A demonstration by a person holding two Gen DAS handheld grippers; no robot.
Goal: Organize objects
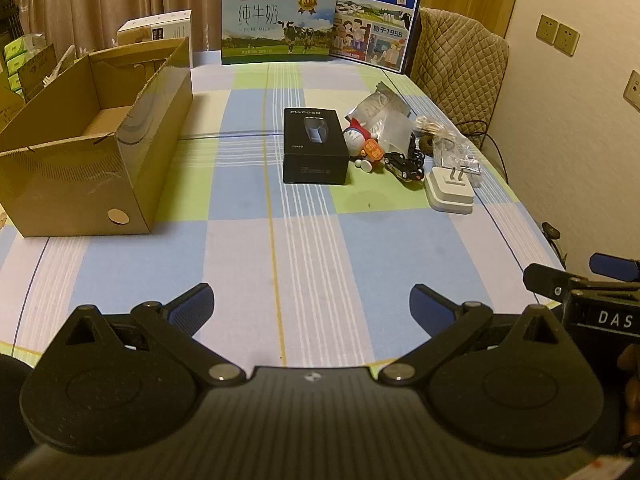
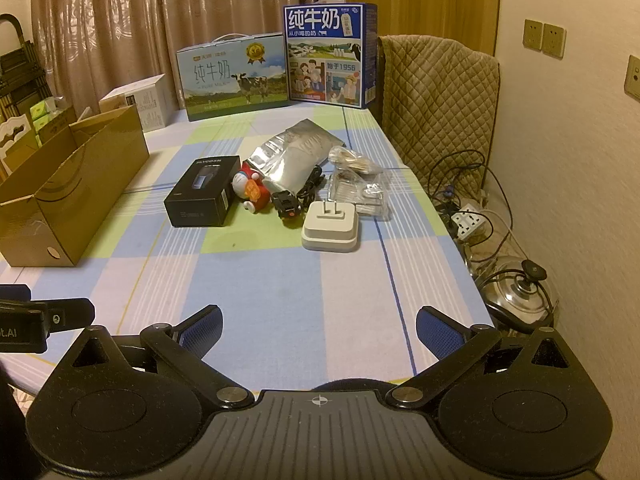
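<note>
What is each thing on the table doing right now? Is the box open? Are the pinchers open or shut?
Brown cardboard box: open on top, looks empty.
Black rectangular shaver box: closed, lying flat.
White square plug charger: unplugged, prongs up.
Silver foil pouch: lying flat.
Blue-and-white cat figurine: tipped on its side.
Left gripper: open, holding nothing.
Right gripper: open, holding nothing.
</note>
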